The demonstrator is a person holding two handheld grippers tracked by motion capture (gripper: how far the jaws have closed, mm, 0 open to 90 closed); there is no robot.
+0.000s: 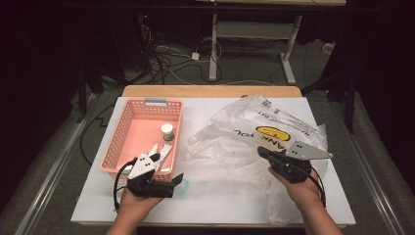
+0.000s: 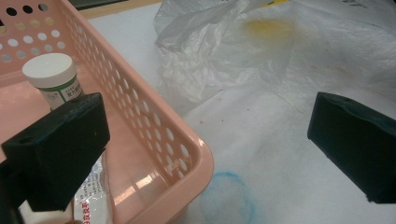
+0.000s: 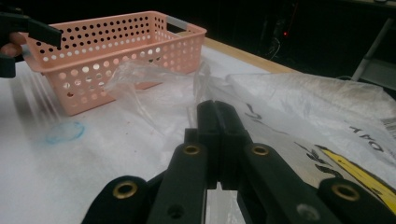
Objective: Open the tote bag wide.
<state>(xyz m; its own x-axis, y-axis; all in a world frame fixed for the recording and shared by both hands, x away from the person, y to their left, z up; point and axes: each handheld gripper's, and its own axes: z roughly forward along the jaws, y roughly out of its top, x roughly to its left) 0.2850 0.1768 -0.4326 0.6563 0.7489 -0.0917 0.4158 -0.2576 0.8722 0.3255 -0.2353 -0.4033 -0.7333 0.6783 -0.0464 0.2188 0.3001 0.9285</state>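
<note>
1. The right gripper point(image 1: 263, 152) is sitting at about 4 o'clock on the table point(image 1: 205, 205), jaws pressed flat together. In the right gripper view they're pinching a thin fold of the clear plastic bag point(image 3: 154, 93), so it's gripping the bag film.
2. That plastic bag point(image 1: 254, 142) is sprawling over the right half of the table, from roughly 1 o'clock down to 5 o'clock, with black lettering and a yellow mark facing up.
3. The left gripper point(image 1: 169, 177) is hanging out at around 7 o'clock, jaws spread wide with nothing between them. In the left gripper view, one jaw is hovering over the near corner of the pink basket point(image 2: 187, 149) and the other over the bare white table.
4. The basket point(image 1: 128, 110) is taking up the 9 to 11 o'clock area. Inside it a small white-capped bottle point(image 1: 167, 131) is standing upright, and a white packet point(image 1: 165, 152) is lying just beside it, nearer the left gripper.
5. A faint blue ring point(image 2: 229, 198) is showing on the table just outside the basket corner.
</note>
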